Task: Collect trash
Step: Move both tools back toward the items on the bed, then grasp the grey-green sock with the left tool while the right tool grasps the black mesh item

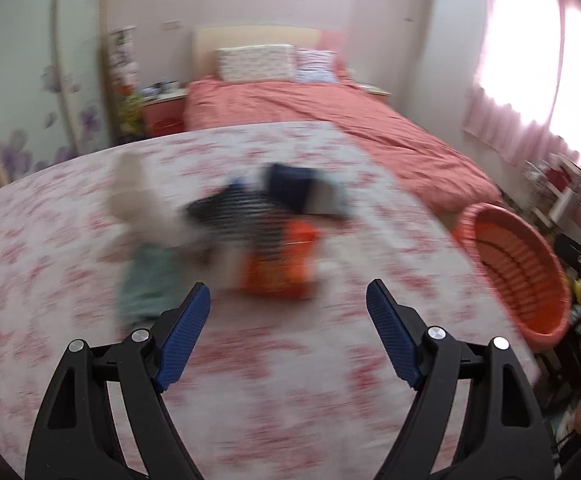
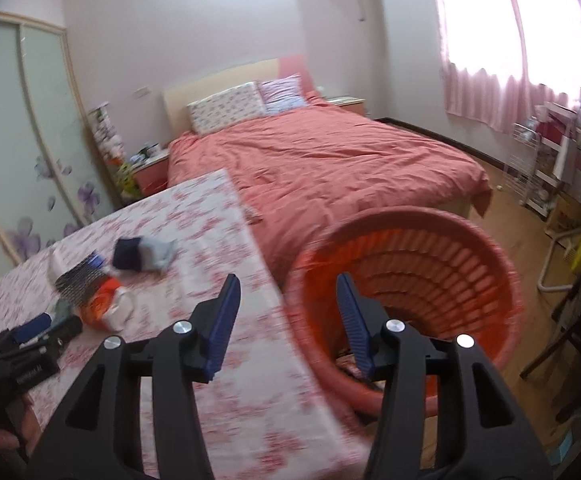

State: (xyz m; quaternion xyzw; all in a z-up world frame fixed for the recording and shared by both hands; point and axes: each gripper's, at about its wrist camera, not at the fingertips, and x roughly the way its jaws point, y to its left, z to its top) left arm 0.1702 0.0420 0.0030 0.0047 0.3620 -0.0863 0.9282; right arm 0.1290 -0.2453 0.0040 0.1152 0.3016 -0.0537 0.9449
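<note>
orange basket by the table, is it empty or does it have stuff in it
Cannot tell fully. The orange basket shows only bare slatted walls, but the right gripper, open and empty, hides its bottom.

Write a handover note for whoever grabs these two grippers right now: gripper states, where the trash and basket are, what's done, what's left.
Left gripper: open, empty, over the floral-cloth table, pointing at the pile.
Right gripper: open, empty, at the table's edge beside the orange basket.
Trash: the pile sits mid-table: an orange-and-white wrapper, a striped dark piece, and a navy-and-grey bundle. Blur hides what exactly the items are.
Done: something may lie at the basket's bottom; I cannot tell what.
Left: move each piece from the table into the basket, which stands on the floor between table and bed.
</note>
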